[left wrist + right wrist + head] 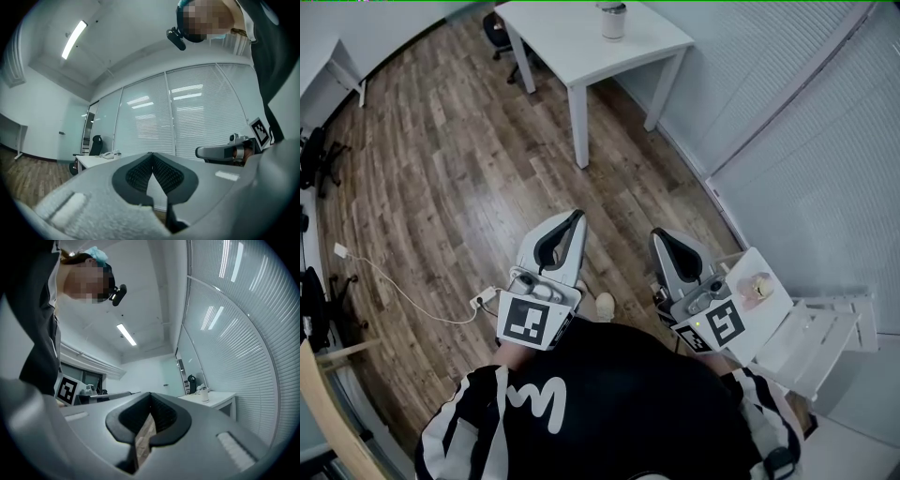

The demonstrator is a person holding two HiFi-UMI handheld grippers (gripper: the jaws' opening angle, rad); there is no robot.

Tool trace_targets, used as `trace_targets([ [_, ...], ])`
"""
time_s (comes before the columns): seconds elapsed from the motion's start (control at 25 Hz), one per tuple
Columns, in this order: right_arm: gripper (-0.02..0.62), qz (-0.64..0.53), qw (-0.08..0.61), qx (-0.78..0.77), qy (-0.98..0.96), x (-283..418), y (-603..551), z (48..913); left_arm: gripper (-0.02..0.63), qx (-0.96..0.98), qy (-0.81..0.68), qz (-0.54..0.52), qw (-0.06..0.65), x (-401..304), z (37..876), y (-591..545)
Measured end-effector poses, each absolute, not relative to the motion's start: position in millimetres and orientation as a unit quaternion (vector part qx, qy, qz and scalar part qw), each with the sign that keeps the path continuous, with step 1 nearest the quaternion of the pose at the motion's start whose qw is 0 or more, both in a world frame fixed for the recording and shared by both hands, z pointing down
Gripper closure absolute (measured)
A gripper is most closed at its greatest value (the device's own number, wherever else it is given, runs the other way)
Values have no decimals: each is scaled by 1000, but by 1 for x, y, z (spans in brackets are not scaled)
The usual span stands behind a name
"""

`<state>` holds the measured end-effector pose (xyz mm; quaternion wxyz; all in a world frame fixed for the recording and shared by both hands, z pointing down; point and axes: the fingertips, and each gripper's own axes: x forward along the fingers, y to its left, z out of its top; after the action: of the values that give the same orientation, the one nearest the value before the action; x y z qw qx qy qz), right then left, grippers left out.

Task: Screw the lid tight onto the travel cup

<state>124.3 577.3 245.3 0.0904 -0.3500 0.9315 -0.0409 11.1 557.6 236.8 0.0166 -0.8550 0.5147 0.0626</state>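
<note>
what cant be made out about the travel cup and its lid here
- Head view: travel cup on the far table, too small to show whether its lid is on.
- Right gripper view: cup tiny, lid detail lost.
- Left gripper view: items on a distant table too small to name.

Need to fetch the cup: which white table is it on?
The table at the head view's top centre carries the cup; the top-left desk's visible corner shows none.

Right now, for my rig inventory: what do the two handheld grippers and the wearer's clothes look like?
Both the left gripper and right gripper have pale grey moulded shells with black ribbed fingers, each carrying a white cube with black square markers. The person wears a black top with white-striped sleeves.
</note>
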Motion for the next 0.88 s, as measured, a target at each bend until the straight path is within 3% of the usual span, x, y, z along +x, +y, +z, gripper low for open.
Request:
trace_targets([
  [0.88,595,-18,75,-355,932,101,506,250,604,-854,518,54,-3,-8,254,485],
])
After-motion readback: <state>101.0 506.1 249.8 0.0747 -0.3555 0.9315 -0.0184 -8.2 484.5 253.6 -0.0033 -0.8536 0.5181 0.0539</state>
